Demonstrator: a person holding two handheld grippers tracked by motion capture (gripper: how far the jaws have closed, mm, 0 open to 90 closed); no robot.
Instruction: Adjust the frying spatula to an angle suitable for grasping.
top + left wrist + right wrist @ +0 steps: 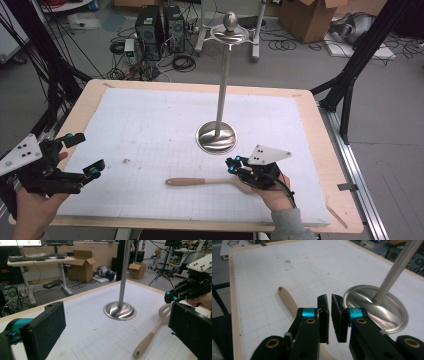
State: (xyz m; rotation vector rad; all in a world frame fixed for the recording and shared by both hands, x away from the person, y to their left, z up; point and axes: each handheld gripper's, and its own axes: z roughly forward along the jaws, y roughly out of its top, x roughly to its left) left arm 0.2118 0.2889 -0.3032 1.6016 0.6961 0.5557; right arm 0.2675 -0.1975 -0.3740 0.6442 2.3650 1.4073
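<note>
Left hand-held gripper (84,153) spread wide, right hand-held gripper (233,165) nearly closed above wooden spatula (200,181), steel stand (218,134) on gridded worktop (150,130), no legible writing.

L claw (84,152) held wide open at counter's left edge; R claw (231,164) nearly shut, jaws w/ slim gap, low.

No readable text anywhere.

Faint grid lines printed on the white mat (165,130) over the bench (90,92), but without numbers or letters. Small pale marks on the teal band of the right claw (329,315), too blurred to read. Plain cardboard boxes (81,265) on the floor, no legible print.
</note>
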